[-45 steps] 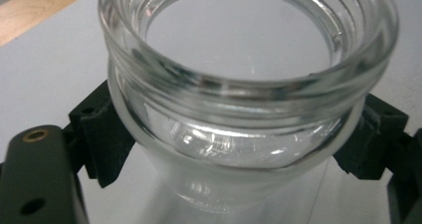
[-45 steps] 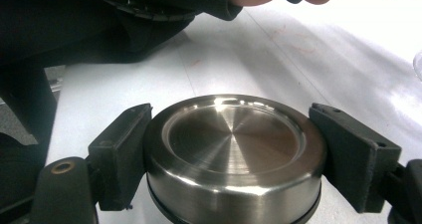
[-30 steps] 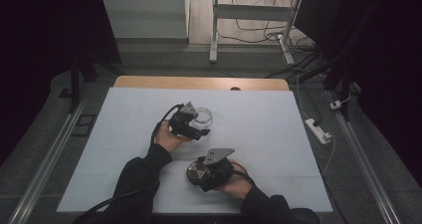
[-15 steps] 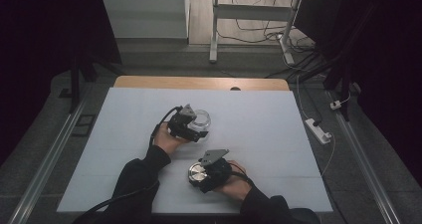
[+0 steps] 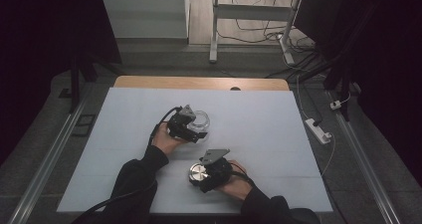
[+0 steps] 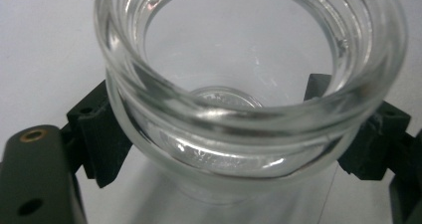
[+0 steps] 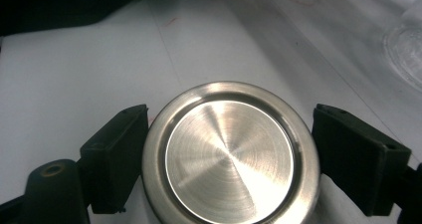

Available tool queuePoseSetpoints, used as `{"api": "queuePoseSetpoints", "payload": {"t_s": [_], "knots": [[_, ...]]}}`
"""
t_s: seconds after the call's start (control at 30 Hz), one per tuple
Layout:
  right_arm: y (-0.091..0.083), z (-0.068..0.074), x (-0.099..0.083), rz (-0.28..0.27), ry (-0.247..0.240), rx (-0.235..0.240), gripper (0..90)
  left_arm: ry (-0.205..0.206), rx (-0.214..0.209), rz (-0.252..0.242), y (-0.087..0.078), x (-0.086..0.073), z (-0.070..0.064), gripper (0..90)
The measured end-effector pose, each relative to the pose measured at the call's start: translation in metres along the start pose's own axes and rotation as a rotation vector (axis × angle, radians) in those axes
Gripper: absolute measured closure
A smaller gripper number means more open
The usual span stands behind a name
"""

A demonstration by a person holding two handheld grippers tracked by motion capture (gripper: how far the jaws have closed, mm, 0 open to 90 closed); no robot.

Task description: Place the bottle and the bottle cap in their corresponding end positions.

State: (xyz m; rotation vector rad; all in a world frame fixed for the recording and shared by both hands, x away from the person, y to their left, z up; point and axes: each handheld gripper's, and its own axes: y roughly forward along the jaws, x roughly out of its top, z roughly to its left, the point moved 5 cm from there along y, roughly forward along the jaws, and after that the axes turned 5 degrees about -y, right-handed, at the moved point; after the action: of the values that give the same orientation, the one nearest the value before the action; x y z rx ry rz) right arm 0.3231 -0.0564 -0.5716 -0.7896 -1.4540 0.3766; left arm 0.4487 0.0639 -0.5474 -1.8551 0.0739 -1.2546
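A clear glass jar [image 5: 200,120] stands open-mouthed on the white table cover [image 5: 278,134], left of centre. My left gripper [image 5: 195,127] is shut on it; in the left gripper view the jar's rim [image 6: 239,119] sits between the two black pads [image 6: 102,139] of the left gripper [image 6: 236,144], which press its sides. Nearer the front, a round brushed-metal lid [image 5: 197,173] lies flat on the cover. My right gripper [image 5: 202,177] holds it, and the lid [image 7: 229,159] rests edge to edge between the pads [image 7: 117,154] of the right gripper [image 7: 231,162].
A wooden strip [image 5: 199,82] runs along the table's far edge. A white power strip [image 5: 318,130] lies on the floor to the right, with metal rails [image 5: 45,169] on both sides. Desk legs and cables [image 5: 259,32] stand beyond the table.
My right gripper and the lid have shifted slightly toward the front edge. The left gripper and the jar have stayed in place.
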Motion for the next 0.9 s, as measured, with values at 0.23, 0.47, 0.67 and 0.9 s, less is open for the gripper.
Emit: {"api": "queuePoseSetpoints", "payload": {"t_s": [0.23,0.47,0.67,0.9], "knots": [[-0.007,-0.002,0.005,-0.031,0.044,0.003,11.8,-0.020,-0.021,0.011,-0.004,-0.003,0.002,8.7],[-0.012,-0.005,0.007,-0.046,0.076,0.010,10.1,-0.029,-0.014,0.008,-0.012,-0.006,0.002,4.7],[-0.014,-0.004,0.008,-0.047,0.070,0.009,9.2,-0.043,-0.031,-0.004,-0.021,-0.009,0.001,2.5],[-0.017,-0.004,0.009,-0.048,0.071,0.005,8.3,-0.055,-0.048,-0.021,-0.030,-0.012,-0.003,0.0]]}}
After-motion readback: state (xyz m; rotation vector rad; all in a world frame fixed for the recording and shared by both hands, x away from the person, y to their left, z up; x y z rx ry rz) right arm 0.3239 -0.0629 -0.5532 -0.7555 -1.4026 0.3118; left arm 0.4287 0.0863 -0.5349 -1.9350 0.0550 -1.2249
